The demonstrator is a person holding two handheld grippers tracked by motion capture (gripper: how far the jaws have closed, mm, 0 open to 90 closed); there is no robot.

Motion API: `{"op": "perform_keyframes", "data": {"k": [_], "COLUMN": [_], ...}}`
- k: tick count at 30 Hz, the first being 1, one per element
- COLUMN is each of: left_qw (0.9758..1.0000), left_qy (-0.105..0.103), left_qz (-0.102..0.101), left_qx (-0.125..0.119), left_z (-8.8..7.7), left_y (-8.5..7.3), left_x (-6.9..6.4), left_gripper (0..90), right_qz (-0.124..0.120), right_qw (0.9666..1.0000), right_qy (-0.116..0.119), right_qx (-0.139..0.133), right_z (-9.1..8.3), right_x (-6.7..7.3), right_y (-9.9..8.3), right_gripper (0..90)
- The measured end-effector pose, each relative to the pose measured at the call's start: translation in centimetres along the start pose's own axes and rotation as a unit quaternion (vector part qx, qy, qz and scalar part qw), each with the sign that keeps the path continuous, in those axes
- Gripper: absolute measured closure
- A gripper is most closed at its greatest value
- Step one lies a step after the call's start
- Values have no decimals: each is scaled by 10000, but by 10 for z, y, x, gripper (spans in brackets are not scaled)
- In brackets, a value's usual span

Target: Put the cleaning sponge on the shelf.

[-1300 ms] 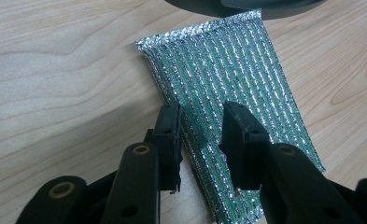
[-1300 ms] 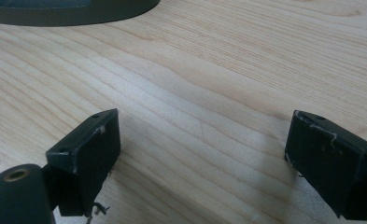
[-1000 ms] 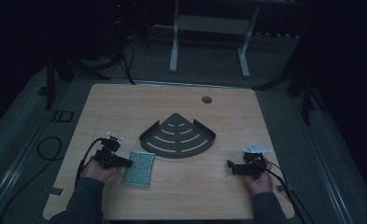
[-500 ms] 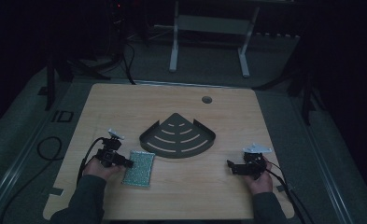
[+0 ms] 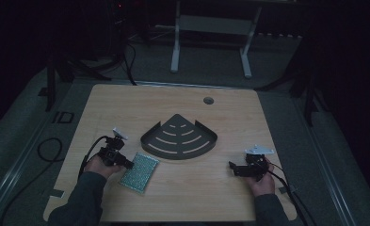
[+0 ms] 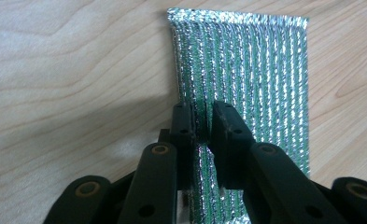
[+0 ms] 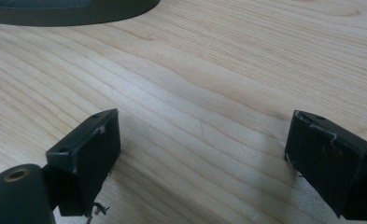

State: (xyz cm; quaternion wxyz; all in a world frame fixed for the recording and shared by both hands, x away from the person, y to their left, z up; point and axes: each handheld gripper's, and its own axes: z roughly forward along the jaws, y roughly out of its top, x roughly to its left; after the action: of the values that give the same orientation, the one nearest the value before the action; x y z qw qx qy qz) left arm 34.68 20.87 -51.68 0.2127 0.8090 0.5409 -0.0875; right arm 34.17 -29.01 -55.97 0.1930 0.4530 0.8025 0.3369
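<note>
A green and silver glittery scouring pad [image 5: 140, 171] lies flat on the wooden table [image 5: 182, 113], front left of centre. My left gripper [image 5: 126, 164] is shut on the pad's near edge. In the left gripper view both jaws pinch a fold of the pad [image 6: 246, 65], and my left gripper [image 6: 203, 123] points along its length. A dark quarter-round slotted rack [image 5: 179, 138] sits at the table's middle. At the front right, my right gripper [image 5: 232, 166] rests low over bare wood with its jaws wide apart, open around nothing [image 7: 202, 140]. The rack's rim [image 7: 69, 11] is at that view's top left.
A round cable hole [image 5: 208, 100] sits near the table's far edge. Cables trail from both grippers off the table's front corners. A white metal stand [image 5: 211, 28] is on the floor beyond the table. The surroundings are dark.
</note>
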Motion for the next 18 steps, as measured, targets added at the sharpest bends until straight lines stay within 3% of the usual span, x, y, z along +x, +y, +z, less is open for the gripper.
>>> {"op": "perform_keyframes", "data": {"k": [10, 18], "left_qw": [9996, 9983], "left_qy": [-159, -287], "left_qz": [96, 205], "left_qx": [232, 474], "left_z": [3, 8], "left_y": [8, 13], "left_x": [0, 5], "left_gripper": [723, 752], "right_qz": [3, 1], "right_qw": [10000, 10000], "right_qy": [1, 0], "right_qx": [1, 0], "right_z": [0, 0], "right_x": [0, 0], "right_y": [0, 0], "right_gripper": [99, 98]}}
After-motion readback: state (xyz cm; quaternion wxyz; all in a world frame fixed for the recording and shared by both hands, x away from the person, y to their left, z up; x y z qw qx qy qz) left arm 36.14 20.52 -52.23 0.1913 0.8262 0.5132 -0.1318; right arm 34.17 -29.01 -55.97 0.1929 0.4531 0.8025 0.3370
